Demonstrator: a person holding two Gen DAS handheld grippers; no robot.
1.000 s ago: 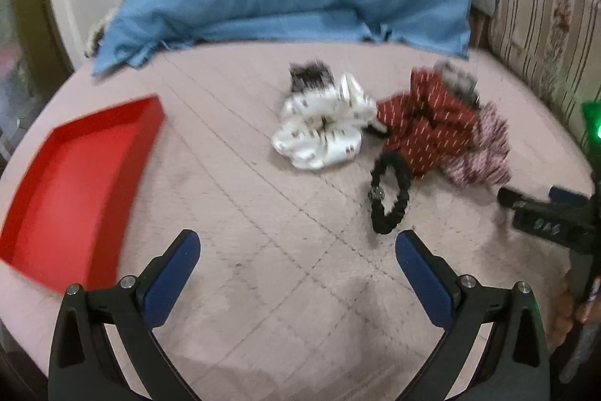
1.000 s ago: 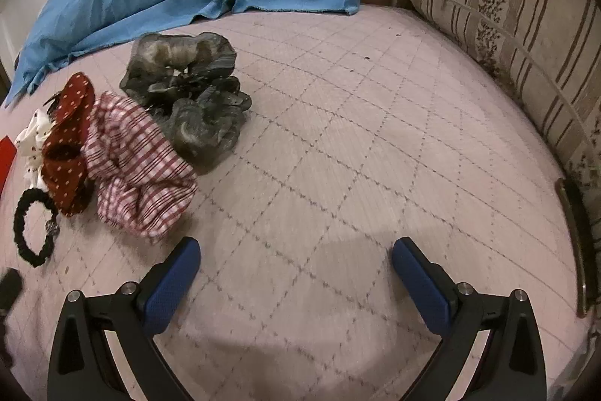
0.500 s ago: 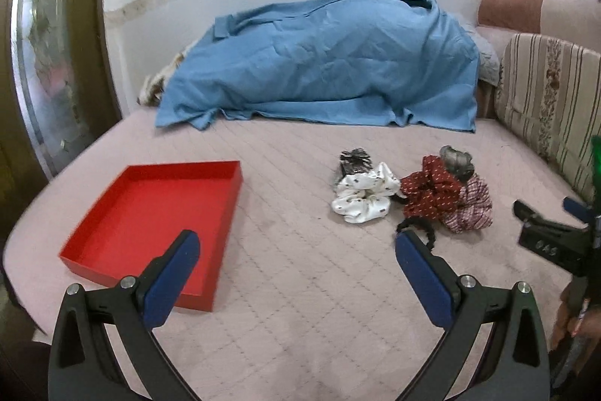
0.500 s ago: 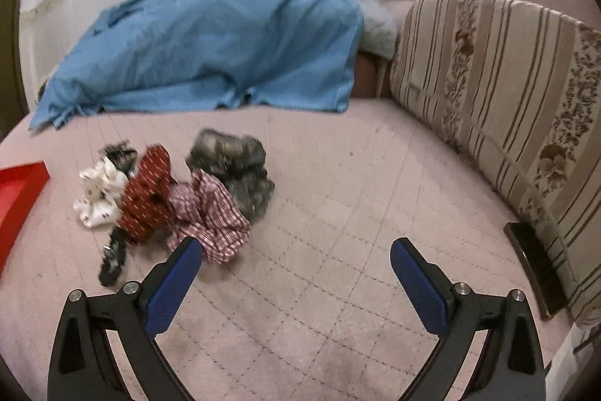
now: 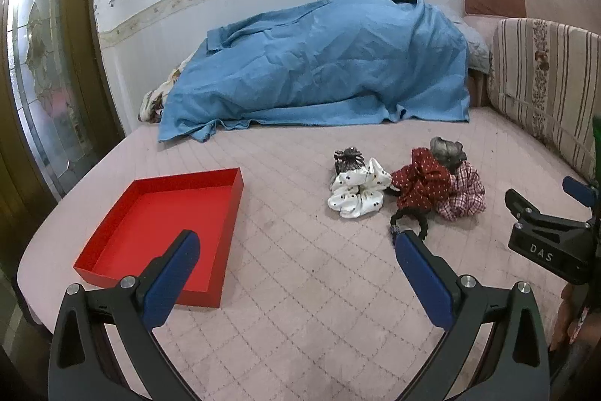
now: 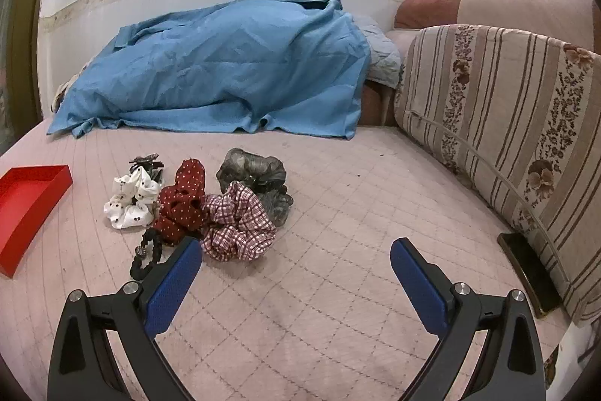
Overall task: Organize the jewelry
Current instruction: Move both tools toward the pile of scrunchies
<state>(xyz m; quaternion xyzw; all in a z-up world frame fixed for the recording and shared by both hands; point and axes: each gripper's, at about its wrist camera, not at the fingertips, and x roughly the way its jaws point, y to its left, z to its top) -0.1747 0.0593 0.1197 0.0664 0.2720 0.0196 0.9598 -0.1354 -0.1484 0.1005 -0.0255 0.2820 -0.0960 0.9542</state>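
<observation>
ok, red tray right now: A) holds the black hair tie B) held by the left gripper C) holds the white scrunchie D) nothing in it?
D. The red tray shows only its bare floor, while the white scrunchie and black hair tie lie on the pink mattress to its right, and the left gripper is open and clear of the tray.

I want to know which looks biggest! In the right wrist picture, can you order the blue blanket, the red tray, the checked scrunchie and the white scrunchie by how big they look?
1. Blue blanket, by far.
2. Red tray, though the picture edge cuts it off.
3. Checked scrunchie.
4. White scrunchie, only slightly smaller; the checked one lies nearer the camera, so that is unsure.
</observation>
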